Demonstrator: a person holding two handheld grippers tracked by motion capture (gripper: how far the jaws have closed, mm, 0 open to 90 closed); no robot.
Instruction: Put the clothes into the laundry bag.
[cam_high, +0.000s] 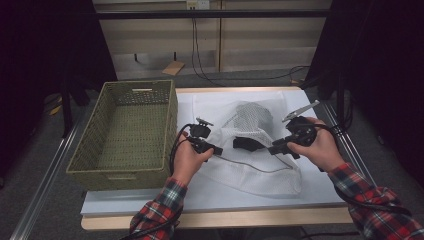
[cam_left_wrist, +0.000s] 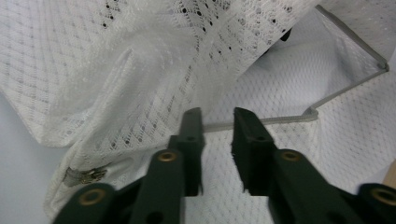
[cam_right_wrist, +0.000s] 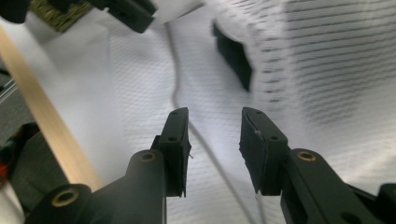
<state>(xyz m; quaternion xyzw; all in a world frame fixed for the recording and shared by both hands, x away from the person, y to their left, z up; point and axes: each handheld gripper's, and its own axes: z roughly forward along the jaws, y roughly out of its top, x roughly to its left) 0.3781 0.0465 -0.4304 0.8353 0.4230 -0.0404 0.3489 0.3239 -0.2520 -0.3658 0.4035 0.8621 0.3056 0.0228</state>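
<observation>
The white mesh laundry bag (cam_high: 252, 145) lies on the white table (cam_high: 150, 200), its near half flat and its far half humped toward 12 o'clock, with a dark item (cam_high: 248, 143) showing at its mouth. The woven basket (cam_high: 125, 130) stands at 9 o'clock of the bag, just beside it, with nothing visible inside.

The left gripper (cam_high: 216, 150) sits at the bag's 9 o'clock edge. In the left gripper view its 2 jaws stand apart over the grey zip seam (cam_left_wrist: 266, 120), and the mesh lies under them with nothing pinched. The right gripper (cam_high: 272, 148) comes in from 3 o'clock, pointing at the bag's mouth. In the right gripper view its jaws are also parted, empty, above the flat mesh and the seam.

Judging by this, the work is early: neither gripper has a grasp, the bag's mouth has yet to be spread, and the dark item is only at the opening
</observation>
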